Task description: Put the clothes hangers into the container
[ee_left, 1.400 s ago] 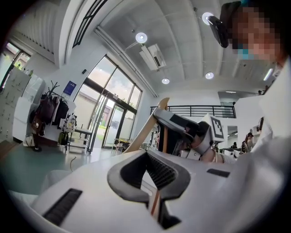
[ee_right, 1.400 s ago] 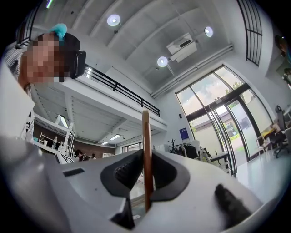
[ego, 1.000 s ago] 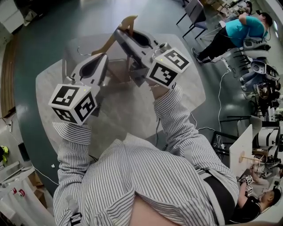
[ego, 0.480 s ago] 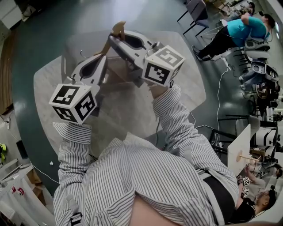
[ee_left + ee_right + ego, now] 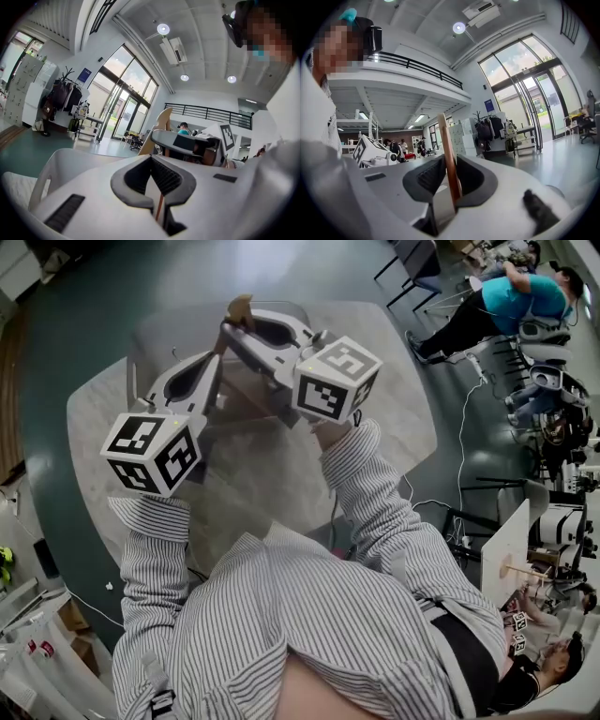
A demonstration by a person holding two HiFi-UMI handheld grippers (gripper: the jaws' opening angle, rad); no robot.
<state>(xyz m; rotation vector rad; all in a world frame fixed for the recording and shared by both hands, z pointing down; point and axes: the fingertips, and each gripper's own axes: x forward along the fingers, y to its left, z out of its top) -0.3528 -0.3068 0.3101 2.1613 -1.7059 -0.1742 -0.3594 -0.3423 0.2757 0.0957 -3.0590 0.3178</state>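
Both grippers are found shifted toward the upper left of the head view since the earlier frame, and lower over the table (image 5: 394,427). The hanger's pale wooden tip is carried with them, from near the top edge down and to the left. The right gripper's jaws have just been opening, with the wood between them.

Count:
- Two grippers are seen: the left gripper (image 5: 214,367) at centre left and the right gripper (image 5: 231,330) at upper centre.
- One wooden hanger (image 5: 239,307) is seen, bridging the two gripper tips.
- One container (image 5: 131,390) is seen, pale and see-through.
- One table is seen.
- Two other people are seen, one at the upper right (image 5: 511,296) and one at the lower right (image 5: 544,681).

Container: it is set on the table at upper left, directly beneath the grippers and hanger. Only its faint outline and left edge are made out. Its contents cannot be told, as they are hidden under the grippers.

Fingers:
- In the left gripper view, the left gripper (image 5: 152,180) is seen drawn narrow, with a thin brown edge pinched in the slit between the pads. The hanger's far end (image 5: 161,124) is seen rising beyond, beside the right gripper.
- In the right gripper view, the right gripper (image 5: 447,176) is seen parted a little. The hanger's flat wood (image 5: 447,154) stands upright between the pads, leaning on the pad at picture right. A pale gap is left low on the other side, so the wood is not clamped.

Hanger position: it is held in the air above the container, not yet inside it.
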